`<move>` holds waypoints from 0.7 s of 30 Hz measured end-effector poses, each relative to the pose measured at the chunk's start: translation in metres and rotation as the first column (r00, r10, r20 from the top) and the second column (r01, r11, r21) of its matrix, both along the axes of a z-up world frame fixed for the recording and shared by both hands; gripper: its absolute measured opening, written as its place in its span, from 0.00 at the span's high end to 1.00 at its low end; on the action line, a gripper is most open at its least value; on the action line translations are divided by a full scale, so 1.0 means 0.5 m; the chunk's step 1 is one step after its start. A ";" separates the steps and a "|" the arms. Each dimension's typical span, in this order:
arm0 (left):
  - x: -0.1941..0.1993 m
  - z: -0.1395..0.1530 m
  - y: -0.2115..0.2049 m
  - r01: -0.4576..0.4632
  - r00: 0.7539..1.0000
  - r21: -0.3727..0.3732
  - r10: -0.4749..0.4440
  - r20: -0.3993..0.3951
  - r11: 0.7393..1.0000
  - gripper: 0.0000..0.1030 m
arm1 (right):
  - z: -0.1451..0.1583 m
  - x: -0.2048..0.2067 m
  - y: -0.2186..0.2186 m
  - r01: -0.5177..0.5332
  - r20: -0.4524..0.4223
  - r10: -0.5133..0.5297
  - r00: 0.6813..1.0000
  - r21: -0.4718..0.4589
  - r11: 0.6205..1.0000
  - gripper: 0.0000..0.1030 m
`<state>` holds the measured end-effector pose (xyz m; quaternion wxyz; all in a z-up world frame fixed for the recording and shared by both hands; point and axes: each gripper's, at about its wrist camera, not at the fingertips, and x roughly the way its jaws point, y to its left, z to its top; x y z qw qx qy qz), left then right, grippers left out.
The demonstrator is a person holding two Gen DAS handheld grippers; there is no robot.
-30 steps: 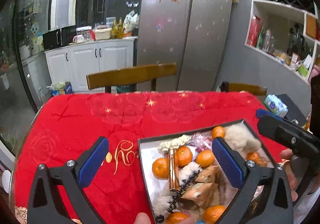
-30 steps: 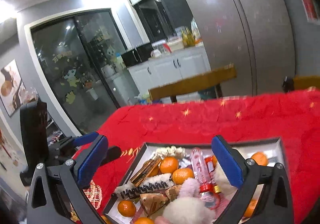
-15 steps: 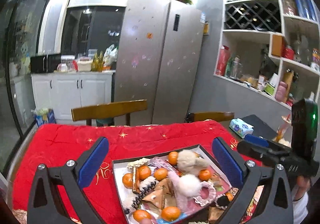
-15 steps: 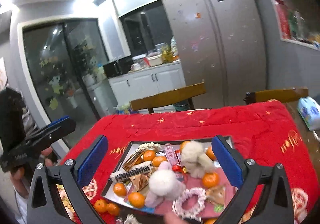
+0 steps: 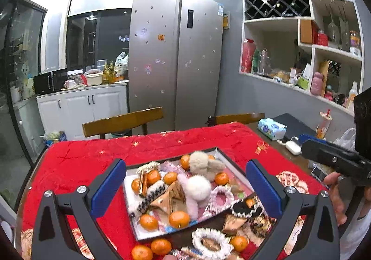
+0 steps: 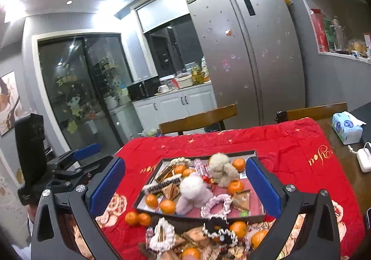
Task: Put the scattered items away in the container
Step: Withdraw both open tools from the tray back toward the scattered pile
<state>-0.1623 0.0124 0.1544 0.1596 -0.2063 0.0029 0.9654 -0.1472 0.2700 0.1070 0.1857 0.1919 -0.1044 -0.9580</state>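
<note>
A shallow grey tray (image 5: pixel 218 150) (image 6: pixel 251 153) sits on a red cloth, filled with tangerines, fluffy pom-poms, scrunchies, a hair clip and wrapped snacks. More tangerines (image 5: pixel 150 248) (image 6: pixel 138 218), a white lace scrunchie (image 5: pixel 212 242) (image 6: pixel 162 233), a black scrunchie (image 6: pixel 220 231) and snack packets lie loose in front of it. My left gripper (image 5: pixel 186 187) is open and empty, raised above the tray. My right gripper (image 6: pixel 185 184) is open and empty, also raised above it.
The red cloth (image 5: pixel 81 162) covers most of a wooden table. A tissue pack (image 5: pixel 271 129) (image 6: pixel 346 128), a white charger (image 6: pixel 364 160) and a dark laptop (image 5: pixel 292 125) lie at the right edge. Two wooden chairs (image 5: pixel 123 121) stand behind; fridge and shelves beyond.
Both grippers have pulled back and risen from the tray, so more of the room and the loose items in front of the tray show. Both stay open and empty.
</note>
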 end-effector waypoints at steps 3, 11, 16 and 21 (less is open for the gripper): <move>0.022 -0.006 -0.009 -0.020 1.000 0.011 0.020 0.005 1.000 0.00 | -0.005 0.023 0.009 0.015 -0.028 -0.015 1.000 0.008 1.000 0.00; 0.076 -0.002 -0.023 -0.015 1.000 0.050 0.015 -0.003 0.999 0.00 | -0.004 0.077 0.022 0.008 -0.131 -0.009 0.991 -0.009 1.000 0.00; 0.107 -0.013 -0.030 0.022 0.999 0.134 -0.018 -0.028 0.991 0.00 | -0.050 0.087 0.009 0.010 -0.163 -0.016 0.986 -0.040 0.999 0.00; 0.095 -0.040 -0.006 -0.001 0.999 0.079 0.004 -0.033 0.997 0.00 | -0.080 0.070 0.003 0.044 -0.138 -0.042 0.989 0.010 0.999 0.00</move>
